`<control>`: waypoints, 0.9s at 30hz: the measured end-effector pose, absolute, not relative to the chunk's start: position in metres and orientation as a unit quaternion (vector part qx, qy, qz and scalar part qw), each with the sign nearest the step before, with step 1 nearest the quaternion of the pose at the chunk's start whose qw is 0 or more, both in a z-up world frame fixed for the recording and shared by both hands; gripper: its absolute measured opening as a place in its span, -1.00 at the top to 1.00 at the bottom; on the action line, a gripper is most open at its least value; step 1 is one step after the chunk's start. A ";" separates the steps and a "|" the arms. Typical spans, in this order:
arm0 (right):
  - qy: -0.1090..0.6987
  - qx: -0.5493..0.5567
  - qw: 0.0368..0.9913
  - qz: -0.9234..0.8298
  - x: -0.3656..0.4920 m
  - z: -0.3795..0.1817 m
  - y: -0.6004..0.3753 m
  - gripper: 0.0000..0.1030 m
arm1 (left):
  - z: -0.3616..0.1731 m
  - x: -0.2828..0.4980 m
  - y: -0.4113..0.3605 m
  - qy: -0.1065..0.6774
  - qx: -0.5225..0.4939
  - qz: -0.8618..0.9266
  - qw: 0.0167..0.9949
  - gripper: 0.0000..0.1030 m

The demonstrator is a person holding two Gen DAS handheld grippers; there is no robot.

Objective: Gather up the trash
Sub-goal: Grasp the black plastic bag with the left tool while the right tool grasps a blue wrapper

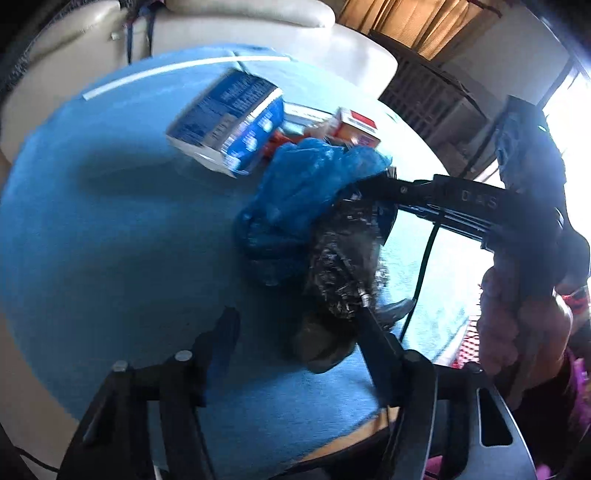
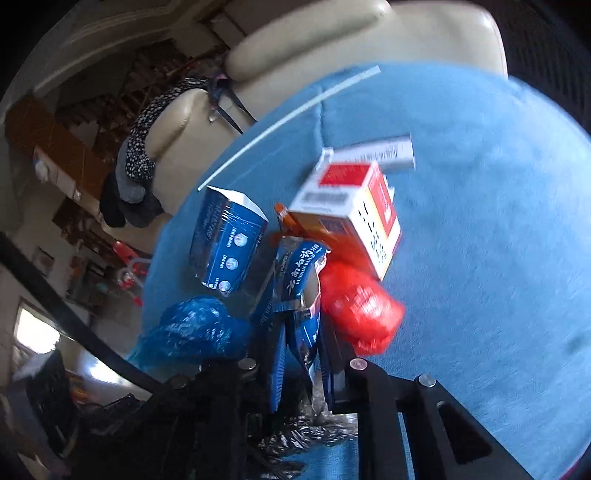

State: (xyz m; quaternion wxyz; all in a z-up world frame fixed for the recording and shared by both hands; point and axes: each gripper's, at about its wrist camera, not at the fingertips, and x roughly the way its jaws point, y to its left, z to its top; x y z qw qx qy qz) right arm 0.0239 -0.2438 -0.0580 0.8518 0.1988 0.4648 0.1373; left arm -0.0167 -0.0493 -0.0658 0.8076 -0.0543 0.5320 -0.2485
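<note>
Trash lies heaped on a round table under a blue cloth (image 1: 110, 240). My right gripper (image 2: 299, 347) is shut on a crinkled foil wrapper (image 2: 301, 280), blue outside and silvery inside. In the left wrist view the right gripper (image 1: 373, 188) reaches in from the right, and the wrapper (image 1: 340, 258) hangs from it. My left gripper (image 1: 295, 310) is open around the wrapper's lower end; its right finger (image 1: 369, 325) is at the foil, its left finger stands apart. Around the wrapper lie a blue plastic bag (image 1: 306, 181), a red plastic bag (image 2: 358, 314), a blue carton (image 1: 229, 122) and an orange and red box (image 2: 351, 214).
A long white strip (image 2: 288, 114) lies near the table's far edge. A cream sofa (image 1: 240, 22) stands right behind the table. A person's hand (image 1: 517, 314) holds the right gripper's handle. A brownish scrap (image 1: 317, 347) lies under the wrapper. Orange curtains (image 1: 417, 22) hang at the back right.
</note>
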 end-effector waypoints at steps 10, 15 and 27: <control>0.418 0.207 0.877 0.111 -0.018 -0.037 -0.283 0.67 | -0.069 -0.007 -0.069 0.545 -0.081 -0.258 0.794 -0.26; 0.409 0.234 0.877 0.092 -0.050 -0.036 -0.312 0.67 | -0.074 -0.005 -0.083 0.546 -0.068 -0.259 0.794 0.24; 0.379 0.275 0.882 0.054 -0.108 -0.038 -0.366 0.67 | -0.058 -0.024 -0.116 0.515 -0.030 -0.286 0.807 0.91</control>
